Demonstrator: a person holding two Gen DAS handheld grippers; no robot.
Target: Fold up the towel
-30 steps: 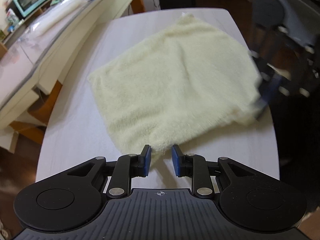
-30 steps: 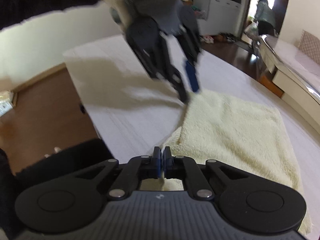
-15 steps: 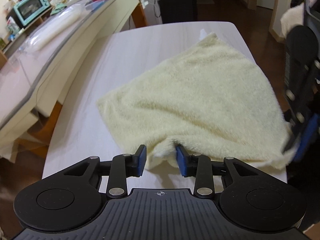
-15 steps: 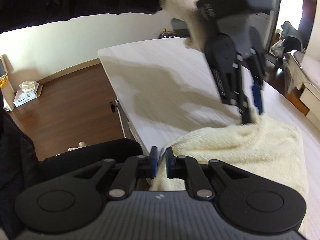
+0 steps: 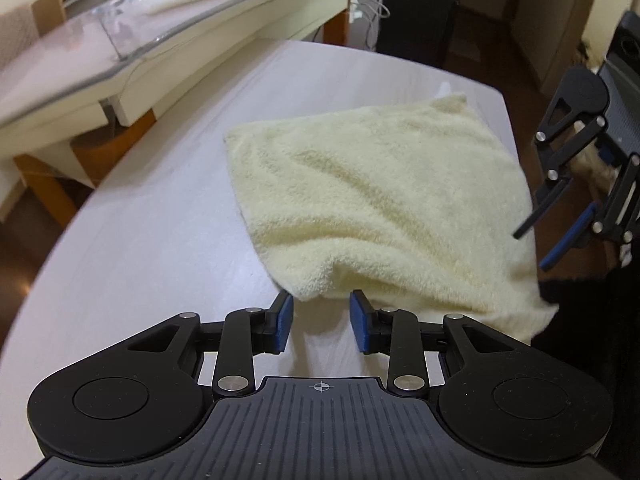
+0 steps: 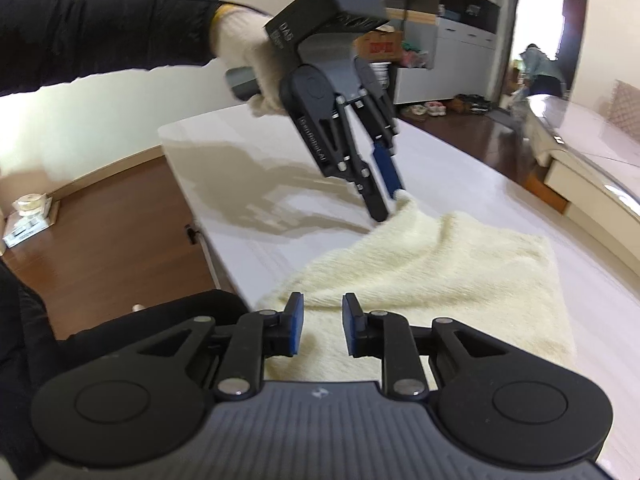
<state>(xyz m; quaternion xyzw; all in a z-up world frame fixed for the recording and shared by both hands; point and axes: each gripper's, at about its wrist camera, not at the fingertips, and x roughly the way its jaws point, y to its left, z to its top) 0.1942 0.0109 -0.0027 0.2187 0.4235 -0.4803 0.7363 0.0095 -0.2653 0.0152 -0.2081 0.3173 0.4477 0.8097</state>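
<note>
A cream fluffy towel [image 5: 372,196] lies on the pale wooden table [image 5: 152,248], with its near right part hanging over the table's edge. My left gripper [image 5: 320,316] is open, its blue pads on either side of a raised towel corner without pinching it. In the right wrist view that gripper [image 6: 386,200] stands at the lifted corner of the towel [image 6: 440,264]. My right gripper [image 6: 320,328] is open just above the towel's near edge. It also shows in the left wrist view [image 5: 536,244], open, beside the towel's right edge.
A long cream counter with a glass top [image 5: 132,52] runs along the table's left side. The table's near edge [image 6: 224,272] drops to a brown wooden floor. A gloved hand and dark sleeve [image 6: 120,36] hold the left gripper.
My right gripper has opened and let go of the towel's edge. My left gripper has opened wider at its corner. The towel has shifted and settled lower on the table.
</note>
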